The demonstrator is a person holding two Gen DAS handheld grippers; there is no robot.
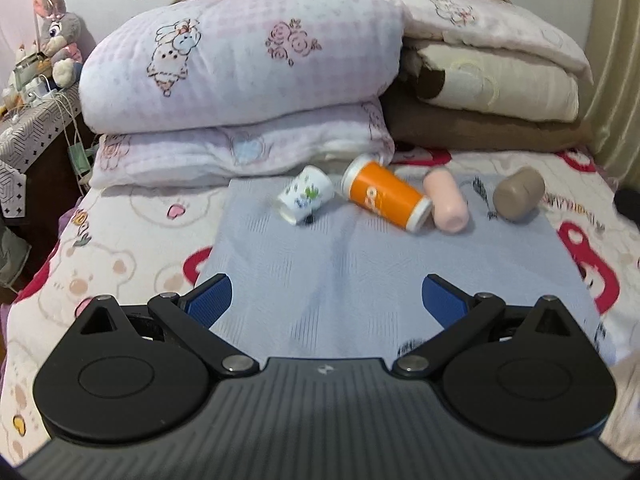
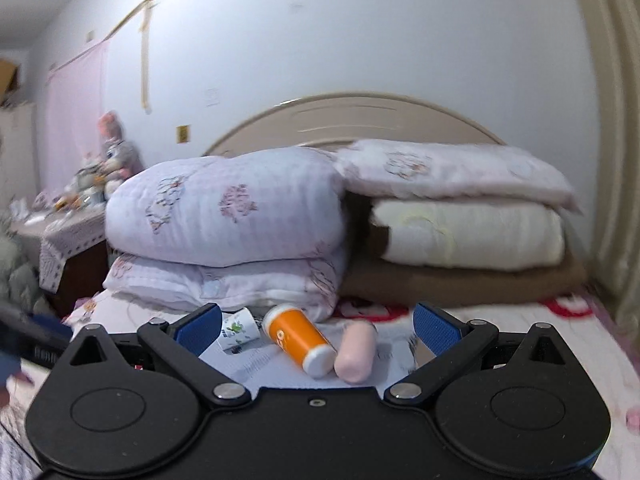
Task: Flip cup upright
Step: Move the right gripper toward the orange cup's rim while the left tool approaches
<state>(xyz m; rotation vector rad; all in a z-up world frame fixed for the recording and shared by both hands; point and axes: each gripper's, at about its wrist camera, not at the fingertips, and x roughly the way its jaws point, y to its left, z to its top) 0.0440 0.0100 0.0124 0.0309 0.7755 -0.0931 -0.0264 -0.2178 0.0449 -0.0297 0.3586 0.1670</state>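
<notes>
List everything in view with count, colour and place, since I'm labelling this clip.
floral cup: 1, white, on its side, left end of the row
orange cup: 1, orange and white, on its side
pink cup: 1, on its side, beside the orange one
brown cup: 1, on its side, right end
cloth: 1, pale blue, under the cups
folded quilts: several, pink, cream, brown, at the headboard
plush toy: 1, grey, nightstand
left gripper: open
right gripper: open

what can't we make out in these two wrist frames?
- Brown cup: absent from the right wrist view, probably hidden behind the right tongs.
- Floral cup: partly covered by a blue pad in the right wrist view.
- Pink cup: open or closed end unclear, both views.
- Nightstand clutter: blurred.
- Left tongs: open, empty.
</notes>
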